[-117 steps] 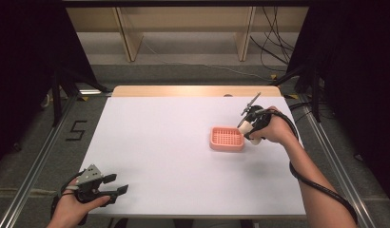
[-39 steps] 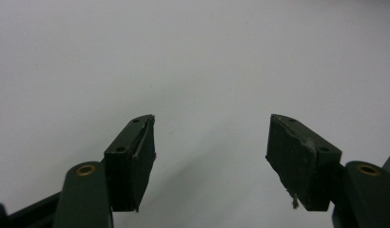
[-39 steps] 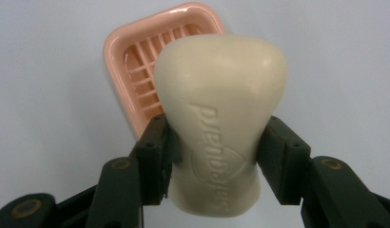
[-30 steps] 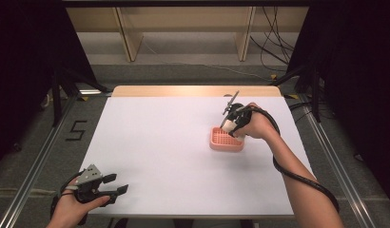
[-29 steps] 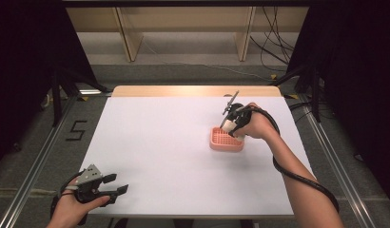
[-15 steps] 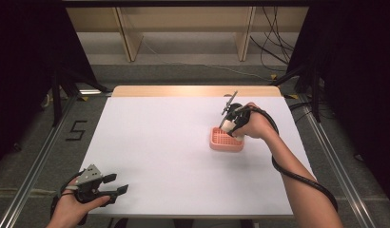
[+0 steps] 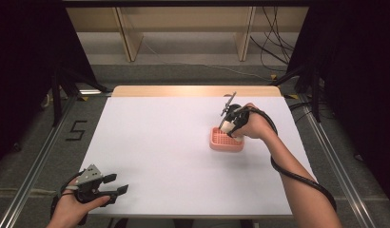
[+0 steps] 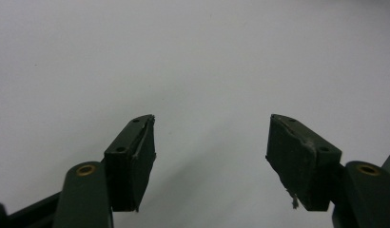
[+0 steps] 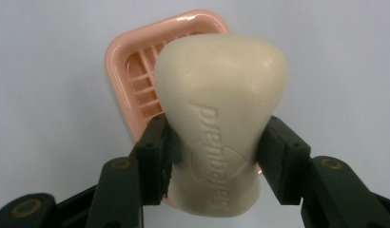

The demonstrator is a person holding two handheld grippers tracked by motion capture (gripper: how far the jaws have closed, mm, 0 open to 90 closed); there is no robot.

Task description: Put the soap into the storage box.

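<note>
A cream bar of soap (image 9: 221,123) with raised lettering is pinched at its waist by my right gripper (image 9: 214,156), which is shut on it. It hangs just above a pink slotted soap dish (image 9: 136,71). In the high view the soap (image 7: 226,127) and right gripper (image 7: 229,126) sit over the dish (image 7: 225,141) on the right half of the white table. My left gripper (image 7: 118,188) rests low at the front left corner, jaws open with nothing between them; in its own view the left gripper (image 8: 209,156) faces bare white surface.
The white table top (image 7: 160,142) has a wooden strip along its far edge. Metal rails run along both sides of the table, and shelving with cables stands behind it. A cable trails down the person's right forearm (image 7: 297,175).
Since the oldest frame my right gripper has moved left with the soap from beside the dish to over it. In the last second nothing has visibly moved.
</note>
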